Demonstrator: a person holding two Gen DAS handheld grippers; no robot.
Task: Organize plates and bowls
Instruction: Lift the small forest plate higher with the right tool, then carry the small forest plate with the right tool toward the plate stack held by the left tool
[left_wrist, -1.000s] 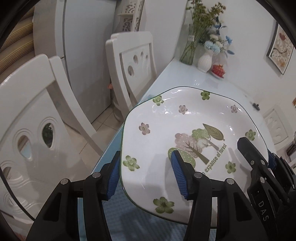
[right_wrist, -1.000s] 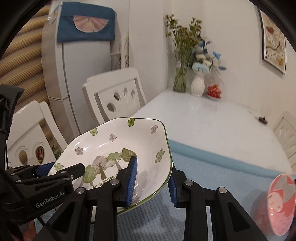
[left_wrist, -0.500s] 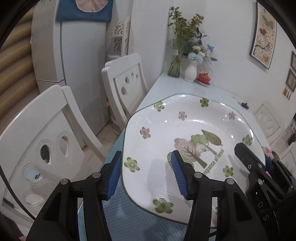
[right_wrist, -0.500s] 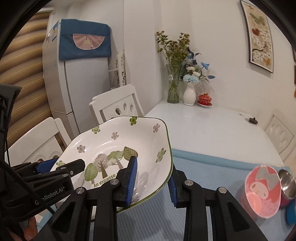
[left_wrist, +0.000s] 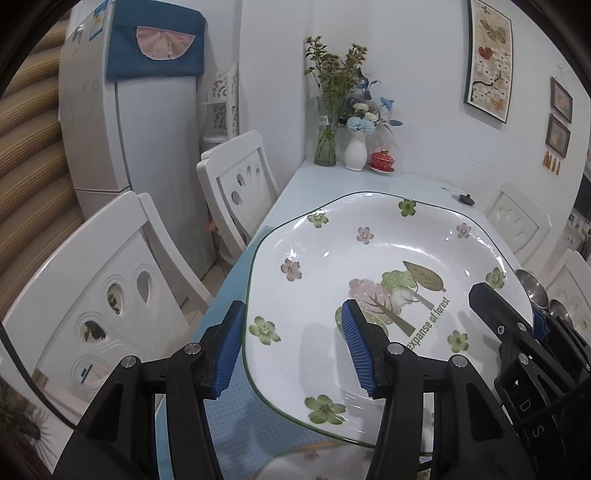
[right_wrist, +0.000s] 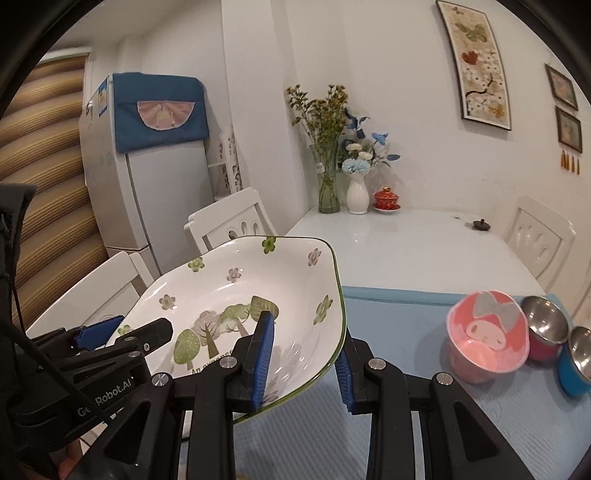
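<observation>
The floral plate (left_wrist: 373, 280), a deep white dish with a green rim and a tree motif, hangs tilted in the air above the blue mat (right_wrist: 461, 417), held from two opposite edges at once. The left gripper (left_wrist: 293, 350) pinches the plate's left rim, one blue pad under the edge and the other lying on the inner face; the right gripper (right_wrist: 306, 363) pinches the opposite rim the same way, its jaws narrowed onto the thin wall. Doing this carry well probably means keeping both hands moving as one, since any twist between the two grips would lever against glazed ceramic that looks slippery under the ribbed pads. The plate should likely stay close to level, with no squeezing harder than needed. Beyond the plate's right edge, on the mat, stand a pink bowl (right_wrist: 485, 338) with a cartoon face and two steel-lined cups (right_wrist: 546, 328), so the set-down spot, which I cannot tell from here, needs choosing clear of them or squarely over whatever stack it belongs to. Farther past the plate, the white table (right_wrist: 406, 254) carries vases (right_wrist: 357, 192) and a red lidded cup (right_wrist: 386, 199) near the wall; white chairs (left_wrist: 236, 184) stand off the plate's left side.
</observation>
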